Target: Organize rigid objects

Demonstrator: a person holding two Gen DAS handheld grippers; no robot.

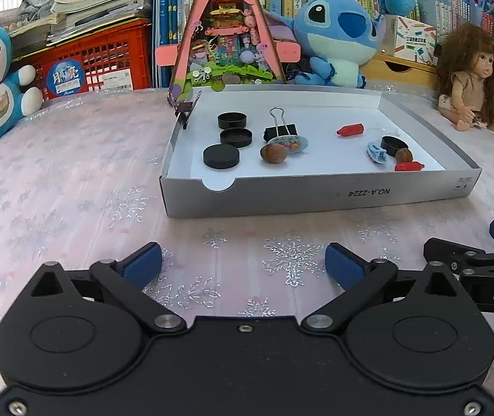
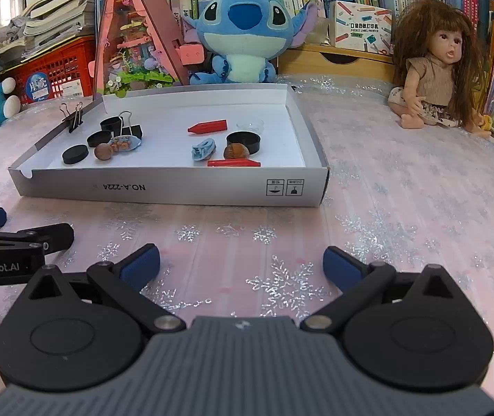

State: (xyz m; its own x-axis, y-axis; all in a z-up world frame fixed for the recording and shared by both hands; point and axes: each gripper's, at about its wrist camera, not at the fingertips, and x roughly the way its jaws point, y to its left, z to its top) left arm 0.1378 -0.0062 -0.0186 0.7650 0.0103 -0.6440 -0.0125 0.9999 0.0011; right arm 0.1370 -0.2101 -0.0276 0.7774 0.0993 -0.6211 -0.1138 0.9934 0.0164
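Both your left gripper and right gripper gape empty short of the white box (right one nearer the red crayon, lying crosswise along its front wall).

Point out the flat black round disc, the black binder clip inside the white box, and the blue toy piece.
Flat black round disc (image 1: pixel 221 156), left wrist view, middle of its top face.
Black binder clip inside the white box (image 1: pixel 280 132), left wrist view, black body.
Blue toy piece (image 2: pixel 203 149), right wrist view, centre of its body.
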